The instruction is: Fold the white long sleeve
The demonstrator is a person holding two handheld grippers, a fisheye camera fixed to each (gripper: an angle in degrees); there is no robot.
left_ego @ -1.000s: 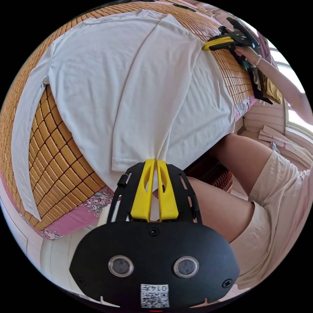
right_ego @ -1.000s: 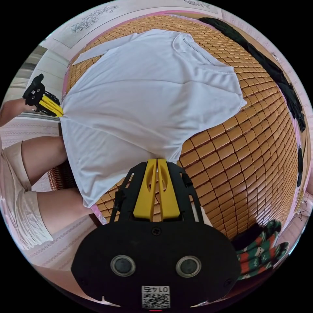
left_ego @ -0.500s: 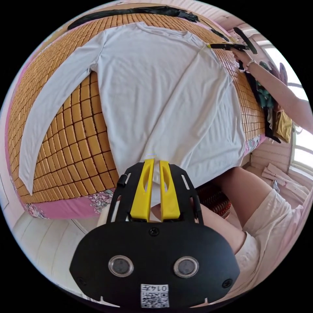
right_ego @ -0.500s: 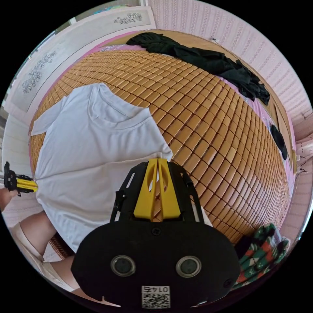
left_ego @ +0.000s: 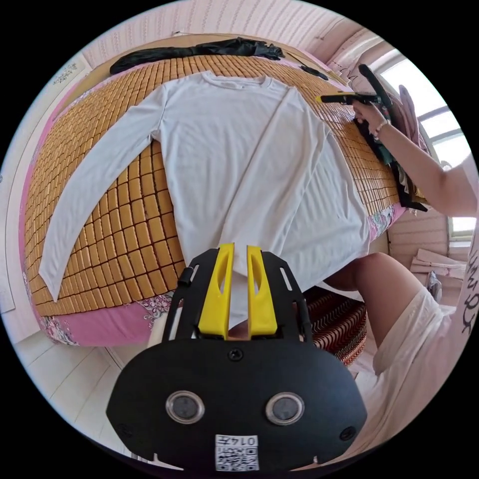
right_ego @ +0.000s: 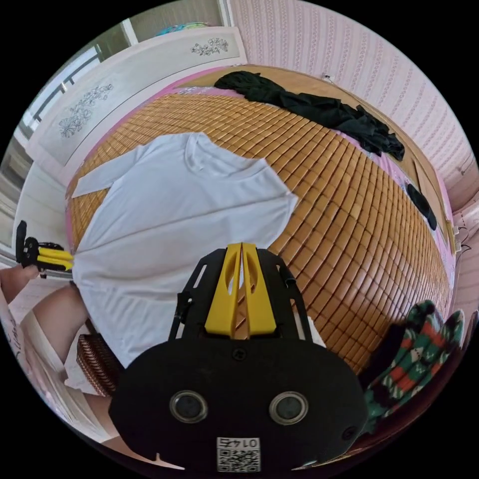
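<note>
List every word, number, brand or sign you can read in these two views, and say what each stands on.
Left housing sticker: a code square under a few small characters, too small to read reliably.
Right housing sticker: the same kind, too small to read reliably.
Dark script on the person's top: cut off at the picture's edge, unreadable.
No other text can be made out.

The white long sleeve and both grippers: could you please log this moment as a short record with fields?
garment: white long sleeve, flat on the bamboo mat, one sleeve folded across the body, the other stretched out
hem: hangs over the mat's near edge
left gripper: open, jaws apart above the hem
right gripper: jaws together, nothing between them
other clothes: black garment at the far side; green patterned garment
</note>
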